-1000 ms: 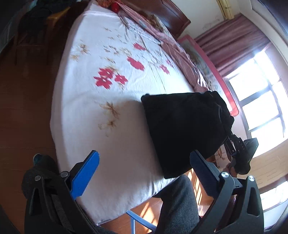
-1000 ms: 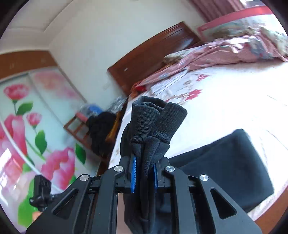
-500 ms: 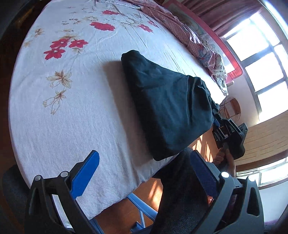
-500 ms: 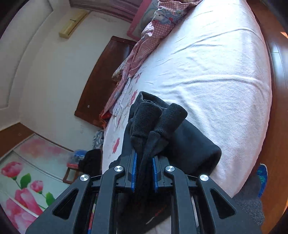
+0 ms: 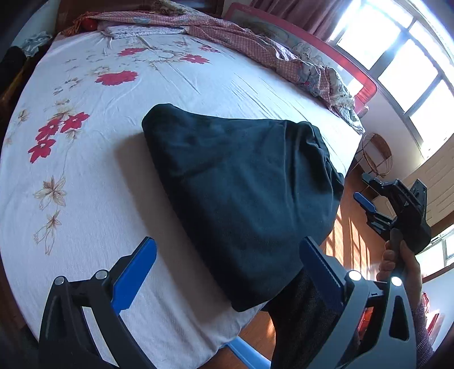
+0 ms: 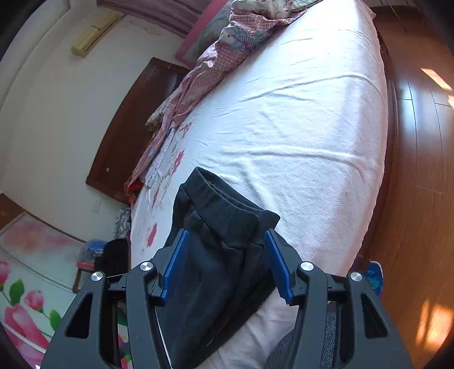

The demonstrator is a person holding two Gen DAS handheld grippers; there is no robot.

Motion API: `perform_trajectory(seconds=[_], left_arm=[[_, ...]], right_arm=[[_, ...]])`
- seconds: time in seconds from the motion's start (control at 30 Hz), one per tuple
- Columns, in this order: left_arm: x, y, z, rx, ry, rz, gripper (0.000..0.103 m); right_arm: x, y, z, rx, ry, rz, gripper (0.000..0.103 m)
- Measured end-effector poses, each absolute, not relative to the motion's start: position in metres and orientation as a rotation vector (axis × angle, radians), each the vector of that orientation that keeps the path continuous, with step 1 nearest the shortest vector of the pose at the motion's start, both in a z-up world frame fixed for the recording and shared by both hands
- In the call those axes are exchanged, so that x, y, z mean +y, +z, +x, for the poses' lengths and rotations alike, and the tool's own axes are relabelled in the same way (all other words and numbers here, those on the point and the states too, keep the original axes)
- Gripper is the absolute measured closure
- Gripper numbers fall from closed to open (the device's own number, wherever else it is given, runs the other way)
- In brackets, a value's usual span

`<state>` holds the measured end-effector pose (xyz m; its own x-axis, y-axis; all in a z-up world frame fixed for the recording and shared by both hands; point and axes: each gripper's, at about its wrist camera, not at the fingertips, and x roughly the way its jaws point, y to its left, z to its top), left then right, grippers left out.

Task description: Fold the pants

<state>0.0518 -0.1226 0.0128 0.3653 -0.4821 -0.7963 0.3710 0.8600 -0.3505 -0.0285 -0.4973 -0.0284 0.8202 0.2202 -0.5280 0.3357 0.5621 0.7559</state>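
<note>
Dark pants (image 5: 241,193) folded into a thick bundle, lying on the near part of the bed (image 5: 93,181), close to its near-right edge; ribbed cuff end (image 6: 227,210) of the bundle sits between the blue pads of the right gripper (image 6: 227,264); right gripper jaws opening, pads standing off either side of the cloth, cloth between them but not pinched; in the left wrist view the right gripper (image 5: 369,210) shows just off the right edge of the bundle, over the floor, held by a hand (image 5: 397,261); left gripper (image 5: 227,269) wide open, nothing between its pads, hovering over the near edge of the bed, bundle's near corner lying beyond its right finger (image 5: 320,266); sheet white with red flowers (image 5: 56,133) on the left side; crumpled pink checked quilt (image 5: 255,39) along the far side of the bed; dark wooden headboard (image 6: 127,127) at the far end; wooden floor (image 6: 420,142) on the right, sunlit; windows (image 5: 397,51) far right with curtain (image 5: 298,11); wicker basket (image 5: 374,153) by the wall beyond the bed's right corner; air conditioner (image 6: 93,31) high on the wall; flowered wardrobe panel (image 6: 25,283) far left; person's grey trouser leg (image 5: 300,320) at the near edge, below the bed.
</note>
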Motion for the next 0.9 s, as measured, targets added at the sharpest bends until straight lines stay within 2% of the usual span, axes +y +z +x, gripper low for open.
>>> perform_trajectory(seconds=[0.1, 0.2, 0.23, 0.4, 0.57, 0.67, 0.7, 0.73, 0.77, 0.8, 0.83, 0.9], left_arm=[[-0.126, 0.015, 0.053, 1.071, -0.561, -0.140, 0.002], [-0.123, 0.012, 0.049, 1.079, -0.557, -0.125, 0.002], [-0.120, 0.010, 0.048, 1.088, -0.550, -0.124, 0.002], [-0.101, 0.001, 0.047, 1.110, -0.493, -0.153, 0.002], [-0.087, -0.010, 0.055, 1.132, -0.441, -0.208, 0.002], [-0.084, -0.018, 0.059, 1.156, -0.434, -0.235, 0.002], [-0.082, -0.022, 0.061, 1.166, -0.429, -0.261, 0.002], [-0.080, -0.025, 0.064, 1.172, -0.426, -0.304, 0.002], [-0.079, -0.027, 0.067, 1.169, -0.435, -0.355, 0.002], [-0.078, -0.029, 0.070, 1.163, -0.439, -0.405, 0.002], [-0.078, -0.031, 0.075, 1.158, -0.438, -0.450, 0.002], [-0.082, -0.041, 0.085, 1.169, -0.468, -0.551, 0.002]], right_arm=[[-0.483, -0.028, -0.011, 0.686, -0.099, 0.909, 0.050], [-0.479, -0.037, 0.000, 0.735, -0.139, 0.856, 0.074], [-0.480, -0.039, 0.001, 0.750, -0.150, 0.841, 0.088], [-0.494, -0.032, -0.020, 0.709, -0.132, 0.850, 0.092], [-0.504, -0.073, -0.023, 0.745, -0.175, 0.973, 0.093], [-0.503, -0.069, -0.026, 0.734, -0.164, 1.032, 0.093], [-0.504, -0.064, -0.028, 0.713, -0.134, 1.047, 0.090], [-0.508, -0.057, -0.033, 0.672, -0.108, 1.066, 0.081], [-0.512, -0.052, -0.038, 0.627, -0.083, 1.089, 0.060], [-0.518, -0.048, -0.042, 0.589, -0.079, 1.105, 0.046], [-0.524, -0.046, -0.043, 0.569, -0.092, 1.100, 0.027], [-0.533, -0.047, -0.035, 0.575, -0.074, 1.079, 0.026]])
